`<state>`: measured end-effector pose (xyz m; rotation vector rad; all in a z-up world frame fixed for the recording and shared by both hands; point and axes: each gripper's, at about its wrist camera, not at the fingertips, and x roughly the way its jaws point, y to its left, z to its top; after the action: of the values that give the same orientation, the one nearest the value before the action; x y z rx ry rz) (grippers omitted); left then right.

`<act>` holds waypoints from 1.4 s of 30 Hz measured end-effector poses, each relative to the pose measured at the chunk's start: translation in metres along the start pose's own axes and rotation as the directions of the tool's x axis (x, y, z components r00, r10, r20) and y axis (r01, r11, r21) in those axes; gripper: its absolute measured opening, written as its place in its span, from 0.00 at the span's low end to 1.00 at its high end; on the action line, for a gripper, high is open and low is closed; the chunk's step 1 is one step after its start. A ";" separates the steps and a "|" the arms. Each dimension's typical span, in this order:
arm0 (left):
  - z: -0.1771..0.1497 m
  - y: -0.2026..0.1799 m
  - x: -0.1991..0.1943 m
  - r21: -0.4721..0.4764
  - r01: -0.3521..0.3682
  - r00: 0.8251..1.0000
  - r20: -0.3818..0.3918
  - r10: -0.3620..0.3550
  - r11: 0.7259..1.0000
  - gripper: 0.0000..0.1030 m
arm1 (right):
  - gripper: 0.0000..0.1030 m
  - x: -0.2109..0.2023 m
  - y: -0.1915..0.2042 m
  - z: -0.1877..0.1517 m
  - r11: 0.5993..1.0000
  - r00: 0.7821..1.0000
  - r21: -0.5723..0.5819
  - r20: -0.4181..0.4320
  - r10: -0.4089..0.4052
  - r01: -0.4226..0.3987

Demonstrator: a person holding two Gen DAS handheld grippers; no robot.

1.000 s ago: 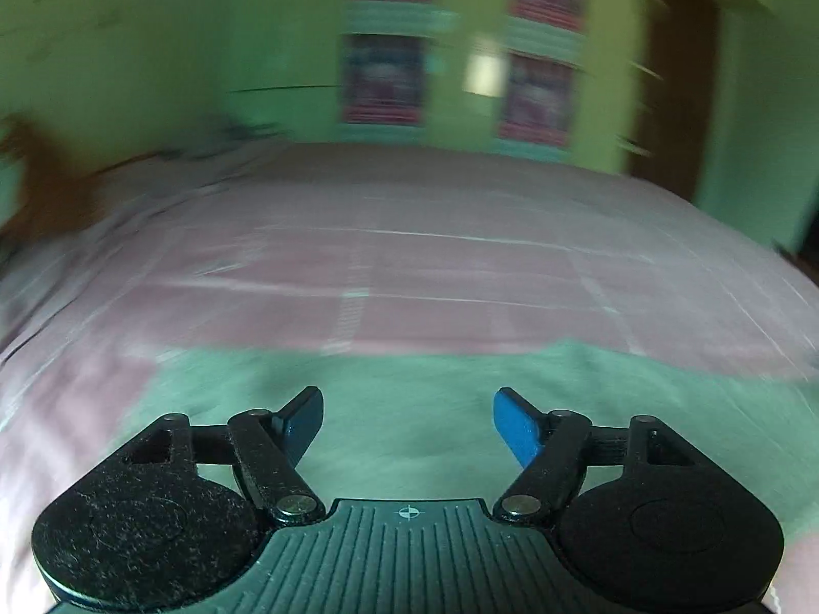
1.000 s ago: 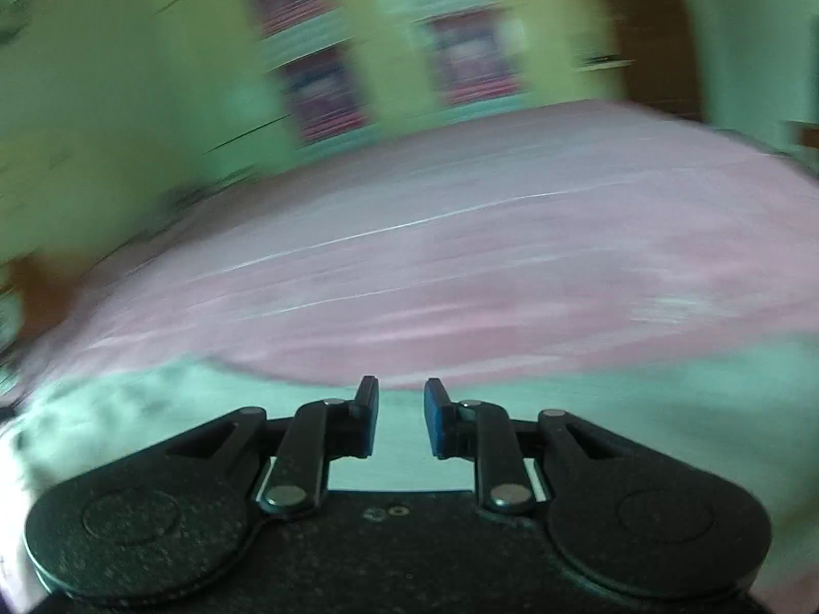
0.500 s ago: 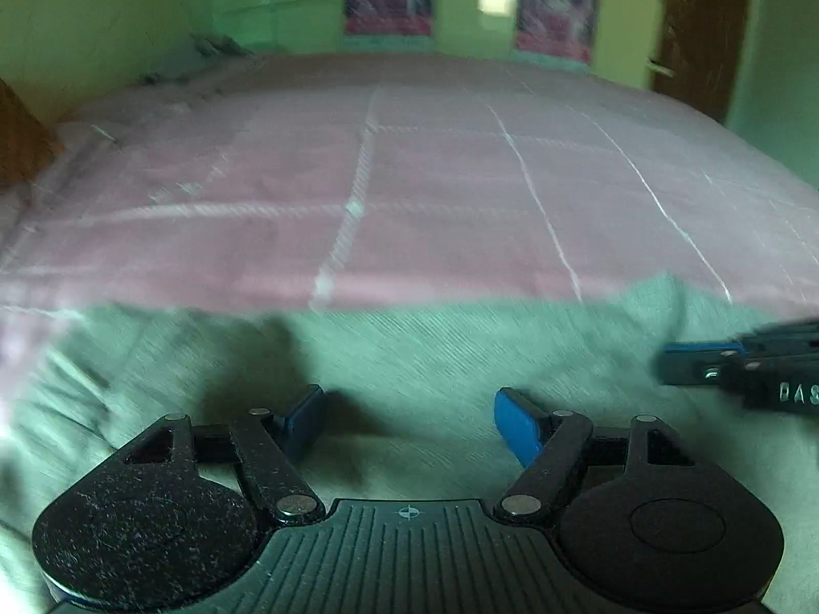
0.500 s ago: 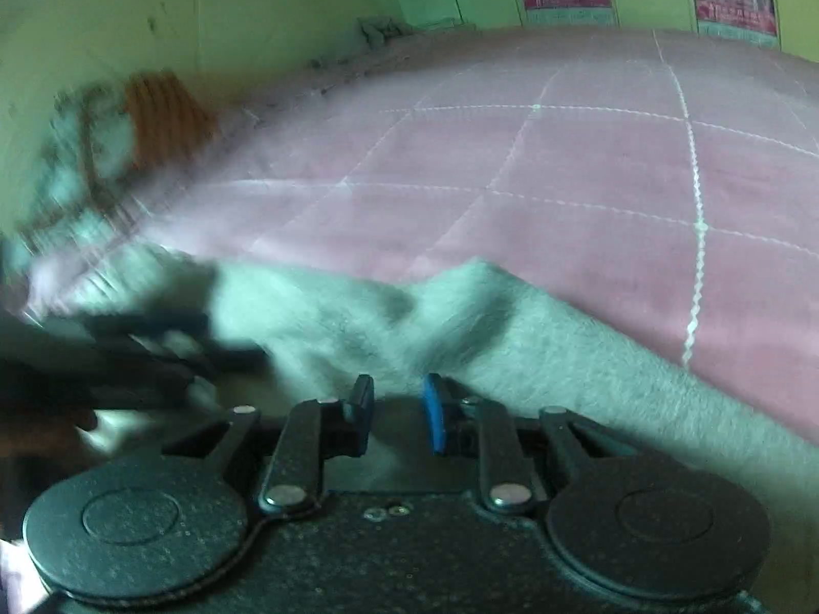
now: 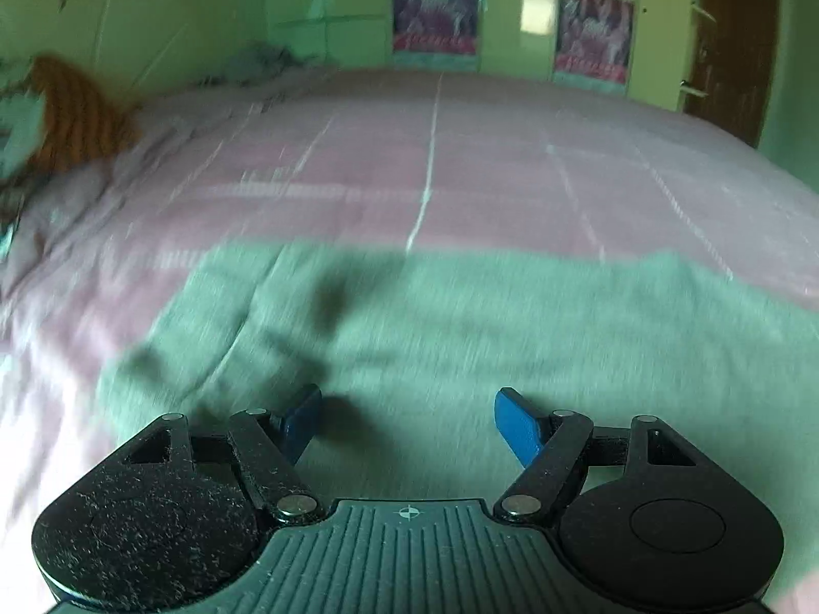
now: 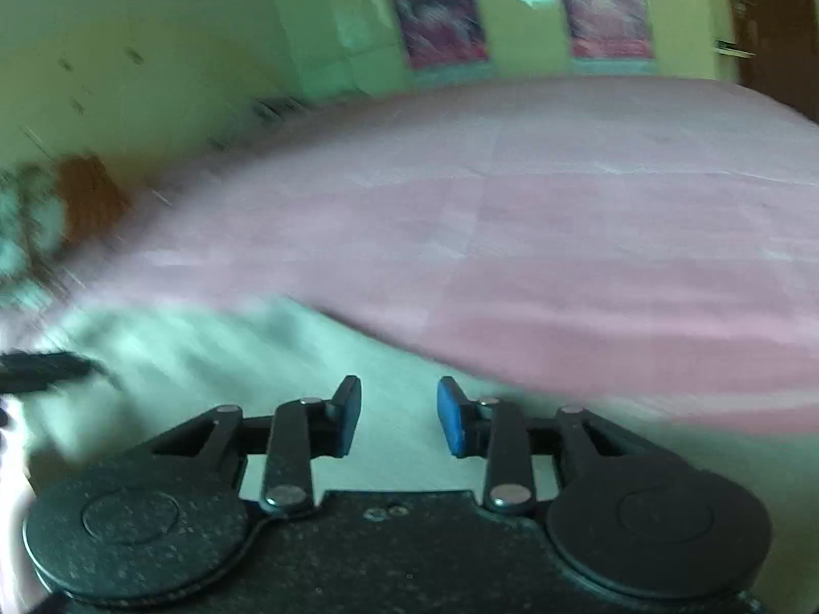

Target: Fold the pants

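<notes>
Pale green pants (image 5: 460,327) lie spread across the near part of a pink bed (image 5: 435,163). My left gripper (image 5: 408,417) is open wide and empty, just above the pants. In the right wrist view the pants (image 6: 215,348) fill the lower left. My right gripper (image 6: 399,417) is open and empty over their edge, next to the pink bed cover (image 6: 563,256). The tip of the left gripper (image 6: 46,371) shows at the far left, blurred.
An orange knitted thing (image 5: 77,112) lies at the bed's left side. Grey cloth (image 5: 256,61) is heaped at the far left corner. Green walls with two posters (image 5: 435,10) stand behind, and a brown door (image 5: 732,41) at the right.
My right gripper has opened wider and swung right, off the pants fold. My left gripper has lifted and turned a little left, still open. The right gripper has left the left wrist view.
</notes>
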<state>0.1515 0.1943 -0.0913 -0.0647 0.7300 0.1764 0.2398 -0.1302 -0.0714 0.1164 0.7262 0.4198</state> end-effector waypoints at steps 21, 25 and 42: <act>-0.025 -0.005 -0.020 -0.070 -0.055 0.997 -0.060 0.051 0.996 0.93 | 0.38 -0.241 -0.279 -0.168 0.590 0.945 0.806 0.158 -0.286 0.044; -0.026 -0.004 -0.020 -0.069 -0.052 0.997 -0.062 0.047 0.996 0.93 | 0.42 -0.219 -0.294 -0.171 0.504 0.961 0.863 0.172 -0.216 -0.042; -0.020 -0.003 -0.035 -0.021 -0.062 0.998 -0.007 0.062 0.998 0.94 | 0.16 -0.203 -0.282 -0.146 0.659 0.947 0.731 0.057 -0.317 0.177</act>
<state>0.1128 0.1842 -0.0828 -0.0628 0.7370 0.2433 0.1006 -0.4767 -0.1241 0.7900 0.6794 -0.1719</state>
